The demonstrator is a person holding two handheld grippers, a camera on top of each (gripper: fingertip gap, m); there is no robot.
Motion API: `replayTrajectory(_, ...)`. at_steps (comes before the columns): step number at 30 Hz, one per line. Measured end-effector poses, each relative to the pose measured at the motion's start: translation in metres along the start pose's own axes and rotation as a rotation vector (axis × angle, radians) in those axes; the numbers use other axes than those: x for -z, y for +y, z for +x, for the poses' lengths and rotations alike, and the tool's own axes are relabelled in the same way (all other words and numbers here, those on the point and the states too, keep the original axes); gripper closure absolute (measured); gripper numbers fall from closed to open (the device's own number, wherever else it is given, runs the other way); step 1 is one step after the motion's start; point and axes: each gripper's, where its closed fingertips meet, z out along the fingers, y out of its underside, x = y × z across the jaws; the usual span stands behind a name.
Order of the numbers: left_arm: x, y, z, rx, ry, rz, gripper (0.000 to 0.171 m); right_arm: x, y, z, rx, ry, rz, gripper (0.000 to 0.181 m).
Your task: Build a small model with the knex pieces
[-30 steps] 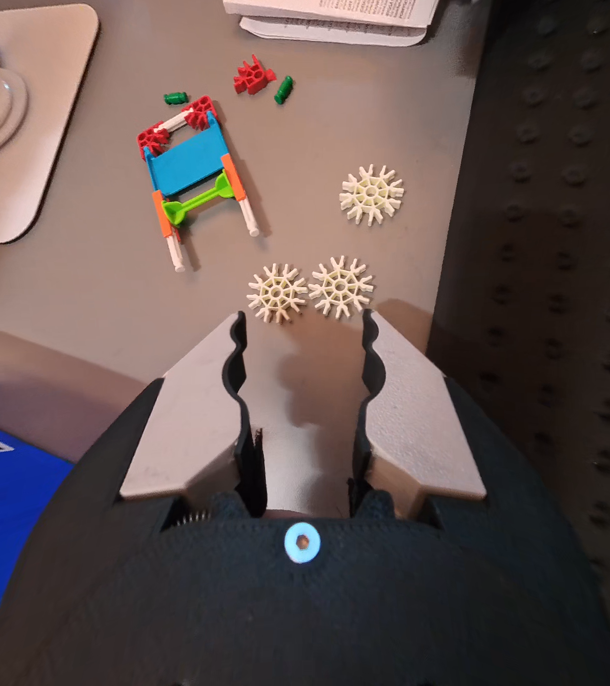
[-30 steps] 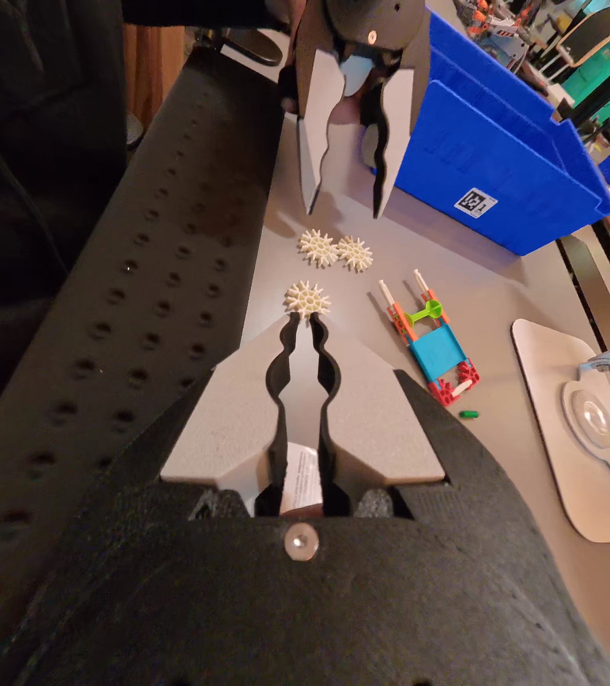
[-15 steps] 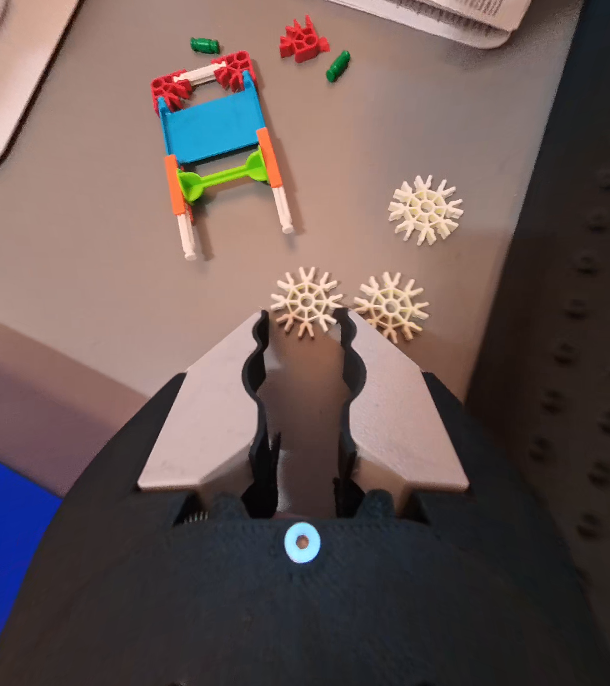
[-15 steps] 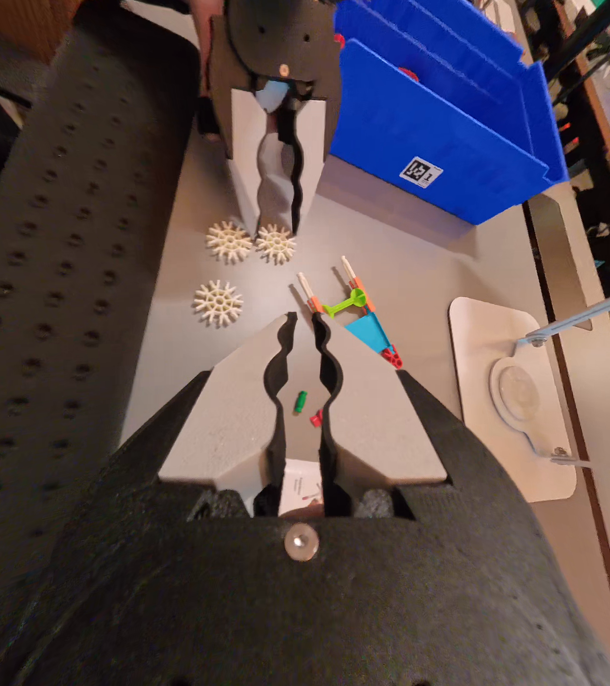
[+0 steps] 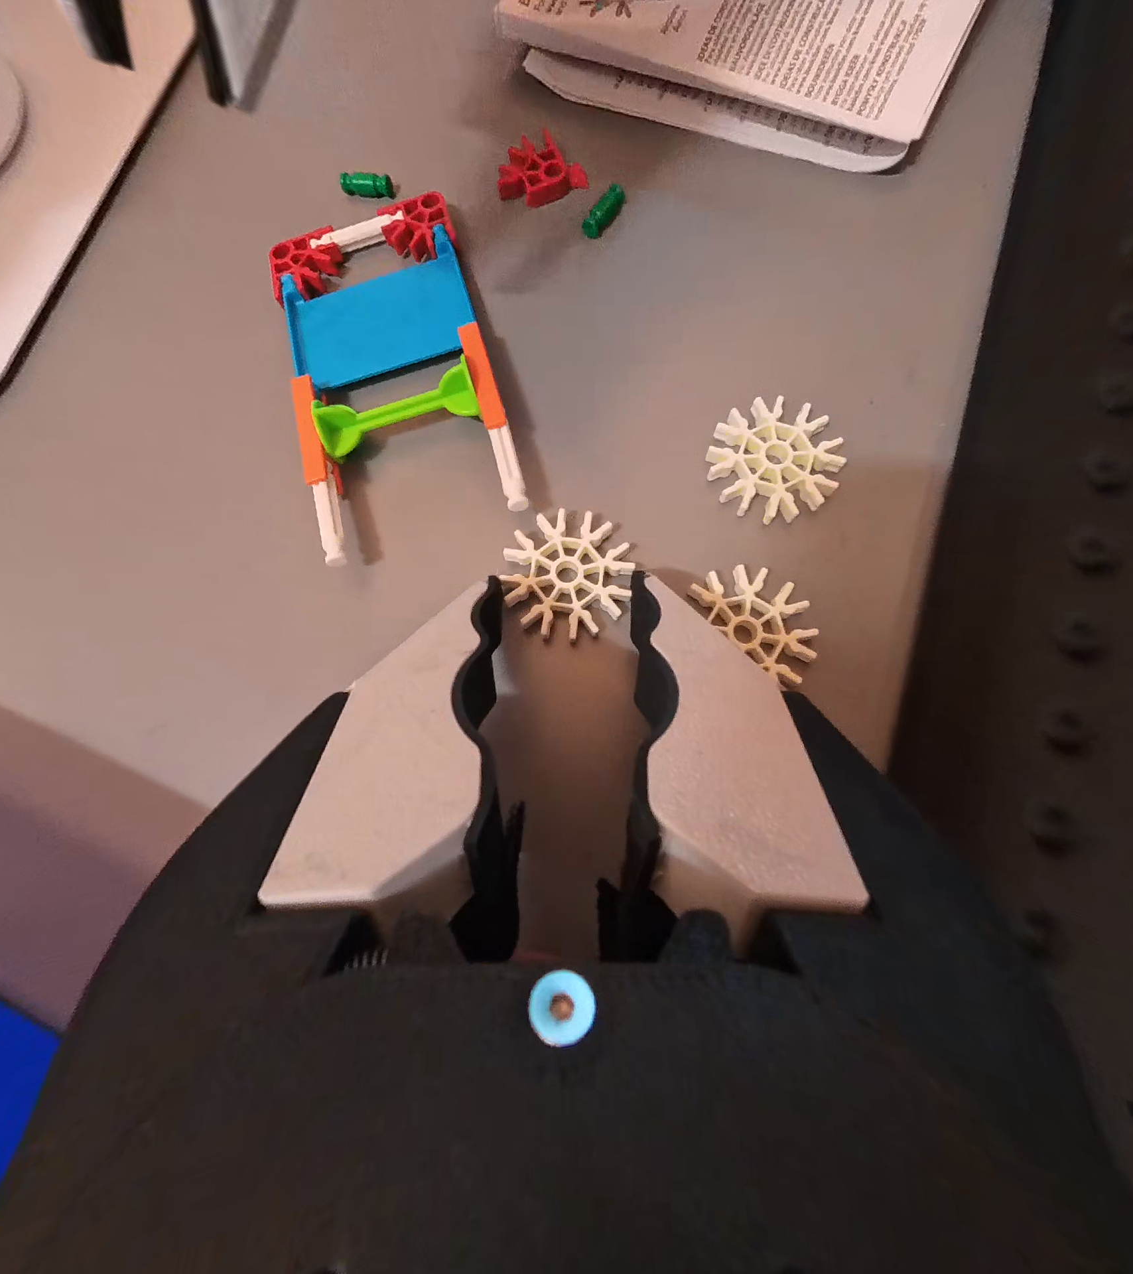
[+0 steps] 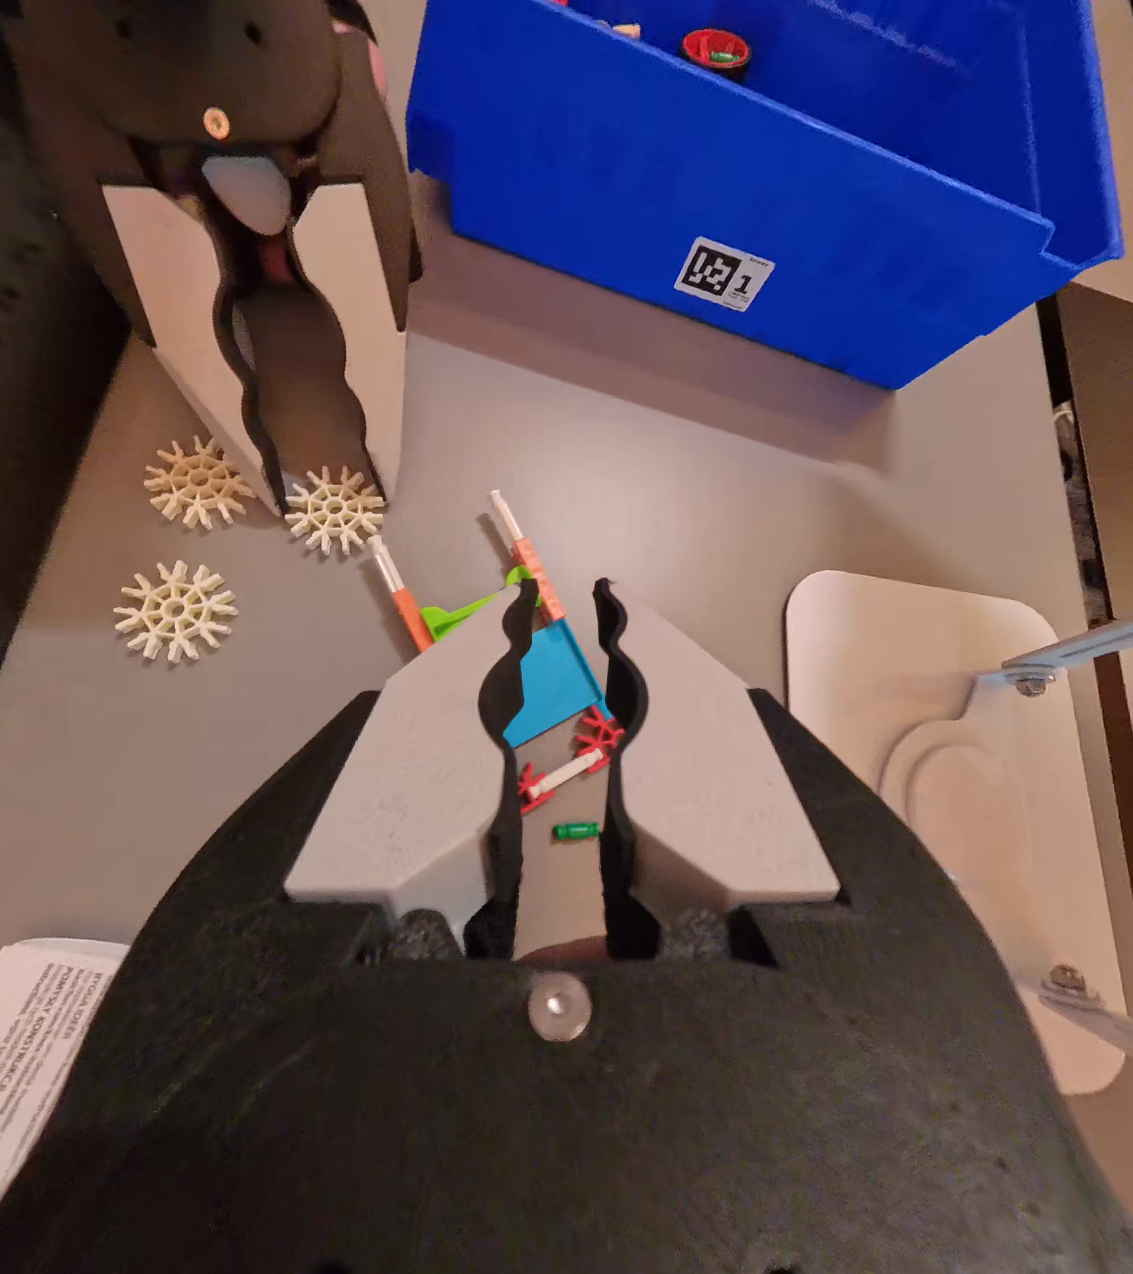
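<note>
While its jaws stand apart, the left gripper straddles a cream snowflake wheel lying flat near the desk's padded edge. The right gripper, also parted and empty, hovers over the colourful frame farther in.

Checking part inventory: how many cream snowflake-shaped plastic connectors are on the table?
3. One cream snowflake-shaped plastic connector sits between the left gripper fingertips, one just right of that gripper, one farther ahead, right. None visibly hidden.
</note>
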Motion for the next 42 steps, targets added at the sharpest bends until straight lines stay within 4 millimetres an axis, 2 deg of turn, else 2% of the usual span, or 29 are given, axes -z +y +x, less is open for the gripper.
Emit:
replayTrajectory(3, 0.001, -0.001, -0.009, -0.007, -0.050, 0.011, 0.137, -0.005, 0.000, 0.009, 0.016, -0.025, -0.015, 0.164)
replayTrajectory(6, 0.000, -0.001, -0.009, -0.019, -0.056, 0.026, 0.137, -0.011, -0.004, 0.013, 0.020, -0.054, 0.002, 0.163)
replayTrajectory(9, 0.001, -0.002, -0.011, -0.004, -0.061, 0.042, 0.137, -0.020, -0.007, 0.012, 0.026, -0.097, 0.028, 0.163)
replayTrajectory(15, 0.005, -0.007, -0.012, 0.027, -0.041, 0.087, 0.137, -0.035, 0.003, 0.008, -0.020, -0.169, 0.087, 0.158)
replayTrajectory(20, 0.008, -0.011, -0.013, 0.028, -0.033, 0.125, 0.136, -0.039, 0.010, 0.009, -0.067, -0.167, 0.153, 0.158)
replayTrajectory(34, 0.008, -0.015, -0.017, 0.035, -0.065, 0.151, 0.136, -0.054, 0.023, 0.000, -0.052, -0.196, 0.115, 0.159)
replayTrajectory(42, 0.013, -0.019, -0.030, 0.077, -0.163, 0.178, 0.136, -0.057, 0.028, -0.002, -0.048, -0.202, 0.093, 0.160)
